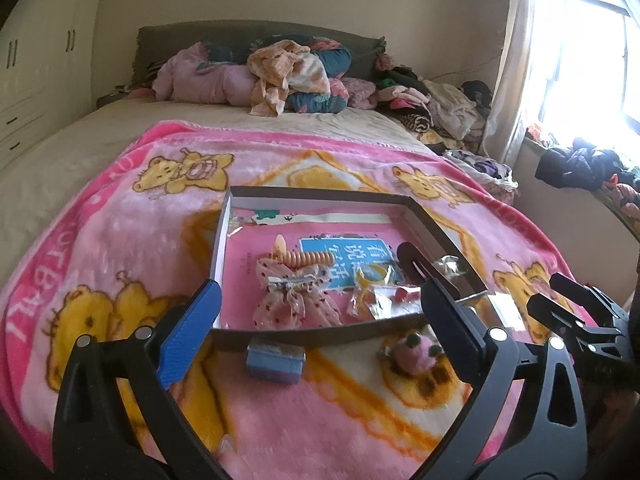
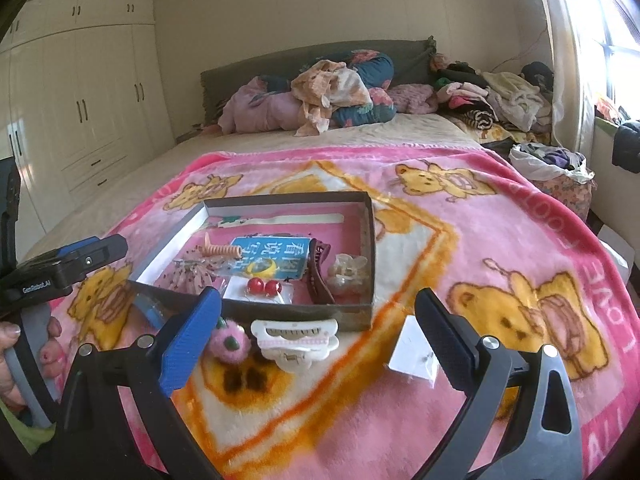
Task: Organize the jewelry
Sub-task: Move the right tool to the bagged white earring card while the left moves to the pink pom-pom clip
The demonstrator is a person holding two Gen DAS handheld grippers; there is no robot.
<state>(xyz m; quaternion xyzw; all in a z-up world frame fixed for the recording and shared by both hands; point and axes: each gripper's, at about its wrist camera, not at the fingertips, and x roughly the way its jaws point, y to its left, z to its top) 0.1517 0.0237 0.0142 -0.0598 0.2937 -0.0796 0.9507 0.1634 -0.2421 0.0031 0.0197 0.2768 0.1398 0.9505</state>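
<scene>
On the pink bear blanket (image 2: 460,216), just before the shallow box (image 2: 362,312): a white claw clip (image 2: 296,340), a pink pompom (image 2: 230,342), a white card (image 2: 414,350), a blue block (image 1: 274,362). Inside the box: 2 red beads (image 2: 264,287), a brown claw clip (image 2: 318,276), a dotted bow (image 1: 294,296), a yellow ring (image 2: 262,267). Left gripper (image 1: 320,322) spread wide, empty; right gripper (image 2: 318,334) likewise, both angled down above the blanket.

A pink blanket (image 2: 500,240) with yellow bears covers the near part of the bed (image 2: 340,136). At 12 o'clock, pillows (image 2: 280,108) and crumpled clothes (image 2: 332,88) lie against the dark headboard (image 2: 280,60). At 2 o'clock is a clothes pile (image 2: 500,96) beside the bright window (image 2: 616,20). A white wardrobe (image 2: 88,100) stands at 10 o'clock.
</scene>
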